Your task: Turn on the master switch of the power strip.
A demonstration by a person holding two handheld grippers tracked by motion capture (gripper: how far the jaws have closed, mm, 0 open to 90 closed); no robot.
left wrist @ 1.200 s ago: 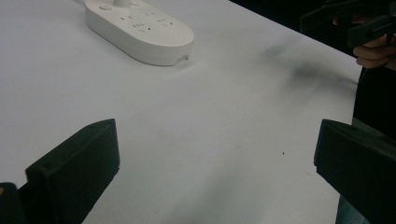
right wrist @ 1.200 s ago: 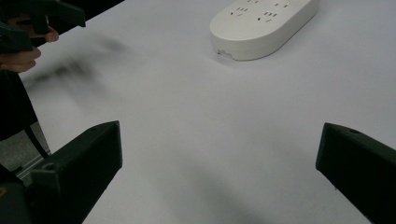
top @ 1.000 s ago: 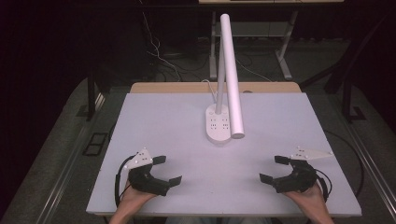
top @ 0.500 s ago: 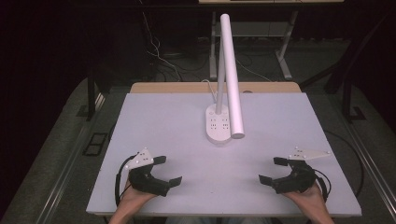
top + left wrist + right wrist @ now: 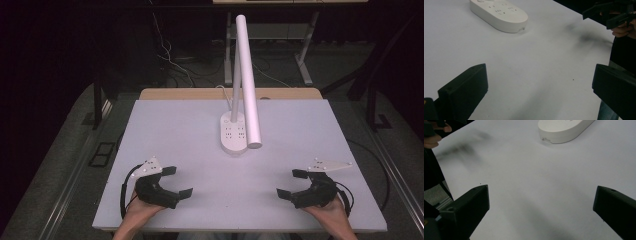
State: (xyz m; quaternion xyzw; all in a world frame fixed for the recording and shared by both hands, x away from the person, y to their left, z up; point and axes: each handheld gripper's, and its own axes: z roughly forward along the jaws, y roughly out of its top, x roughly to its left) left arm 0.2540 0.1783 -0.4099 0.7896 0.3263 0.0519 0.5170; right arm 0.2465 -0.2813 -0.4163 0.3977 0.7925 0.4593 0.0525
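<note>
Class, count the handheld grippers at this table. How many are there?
2. The left gripper is at the table's near-left corner; the right gripper is at its near-right corner, both open.

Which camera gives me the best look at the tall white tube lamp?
The high view: the tall white tube lamp shows whole, from oval socket base to bar. The left gripper view and right gripper view catch just its base.

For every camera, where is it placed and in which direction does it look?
High view: above the near edge, looking forward and down on the table; forearms, left gripper, right gripper.
Left gripper view: on the left gripper, over its open jaws toward the lamp base.
Right gripper view: the same from the right.
All share the lamp base.
</note>
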